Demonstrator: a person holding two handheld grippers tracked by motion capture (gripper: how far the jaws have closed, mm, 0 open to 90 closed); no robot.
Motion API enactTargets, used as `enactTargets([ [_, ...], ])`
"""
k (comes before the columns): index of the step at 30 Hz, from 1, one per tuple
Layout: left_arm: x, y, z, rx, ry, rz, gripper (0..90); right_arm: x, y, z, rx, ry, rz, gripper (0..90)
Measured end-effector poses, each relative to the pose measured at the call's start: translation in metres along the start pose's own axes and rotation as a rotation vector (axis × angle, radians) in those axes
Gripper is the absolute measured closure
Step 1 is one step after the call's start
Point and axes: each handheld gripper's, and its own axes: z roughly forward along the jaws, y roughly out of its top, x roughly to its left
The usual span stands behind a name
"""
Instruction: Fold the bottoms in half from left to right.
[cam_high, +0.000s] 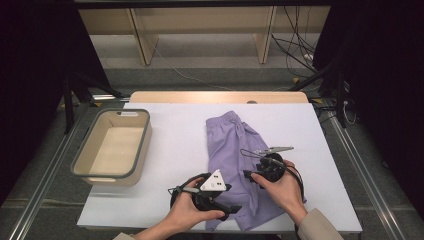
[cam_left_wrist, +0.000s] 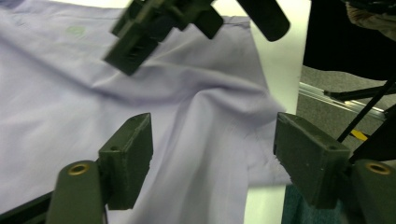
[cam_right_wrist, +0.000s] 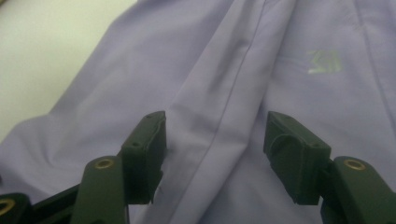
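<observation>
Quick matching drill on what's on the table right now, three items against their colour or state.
Things:
1. shorts
2. bin
3. left gripper

States:
A. beige inside, grey rim, nothing in it
B. jaws apart above the cloth
C. lilac, lying crumpled on the white table

Pairs: 1-C, 2-A, 3-B

The person is wearing beige sleeves (cam_high: 320, 226); each black claw (cam_left_wrist: 212, 154) is showing brass-coloured screw eyelets, the left claw (cam_high: 235, 208) carrying a grey three-cornered plate.
</observation>
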Motion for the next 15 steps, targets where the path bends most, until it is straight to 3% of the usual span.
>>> enactTargets([
  [6,0.008,-0.016,-0.016,-0.003,0.034,-0.024,23.6,0.000,-0.005,0.003,0.030,0.007,-0.002,41.4],
  [15,0.016,-0.038,-0.036,-0.016,0.092,-0.058,23.5,-0.001,-0.010,0.003,0.071,0.020,-0.003,52.2],
])
